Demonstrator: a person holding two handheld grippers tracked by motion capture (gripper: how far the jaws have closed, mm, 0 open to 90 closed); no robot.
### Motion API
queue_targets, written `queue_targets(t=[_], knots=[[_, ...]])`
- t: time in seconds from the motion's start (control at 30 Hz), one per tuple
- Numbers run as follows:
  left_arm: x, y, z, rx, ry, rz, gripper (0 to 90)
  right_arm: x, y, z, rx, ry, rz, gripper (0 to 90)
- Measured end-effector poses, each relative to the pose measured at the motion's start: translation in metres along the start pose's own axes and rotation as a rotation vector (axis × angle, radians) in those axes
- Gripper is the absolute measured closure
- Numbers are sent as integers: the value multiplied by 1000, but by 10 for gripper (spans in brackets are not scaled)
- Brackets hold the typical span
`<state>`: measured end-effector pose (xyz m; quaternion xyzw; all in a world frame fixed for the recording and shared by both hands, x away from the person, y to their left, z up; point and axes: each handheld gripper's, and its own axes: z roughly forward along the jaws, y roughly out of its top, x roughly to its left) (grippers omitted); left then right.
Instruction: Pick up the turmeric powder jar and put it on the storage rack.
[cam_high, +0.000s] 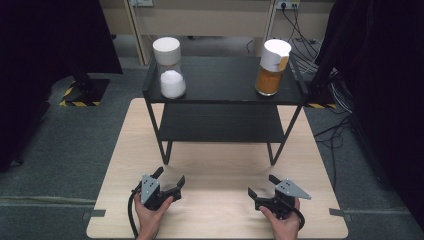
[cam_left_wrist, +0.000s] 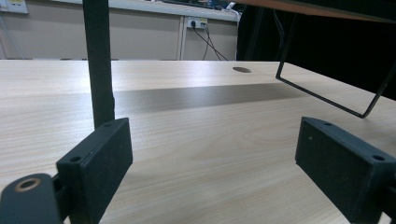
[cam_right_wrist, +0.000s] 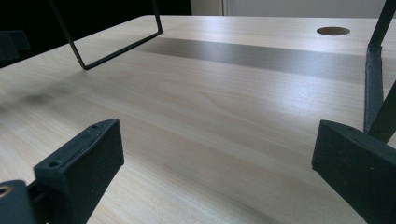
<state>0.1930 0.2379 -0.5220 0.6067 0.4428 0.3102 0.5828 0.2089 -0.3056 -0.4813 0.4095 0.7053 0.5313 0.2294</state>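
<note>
Left gripper: jaws spread, empty, low over the wooden table. Right gripper: likewise spread, empty. Black two-tier shelf well beyond; on top, white-powder jar left, orange-powder jar right, both upright.

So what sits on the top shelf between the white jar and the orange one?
Nothing: in the high view, bare black shelf separates the white jar and orange jar.

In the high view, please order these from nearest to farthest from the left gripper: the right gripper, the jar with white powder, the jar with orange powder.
Measured from the left gripper:
1. Right gripper, beside it on the table's near edge.
2. Jar with white powder, rack top, left end.
3. Jar with orange powder, rack top, right end.
</note>
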Motion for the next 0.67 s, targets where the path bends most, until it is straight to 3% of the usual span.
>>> queue_targets(t=[0.67], knots=[[0, 1, 1, 5, 2, 3, 104, -1, -1, -1, -7, 0, 5, 26]])
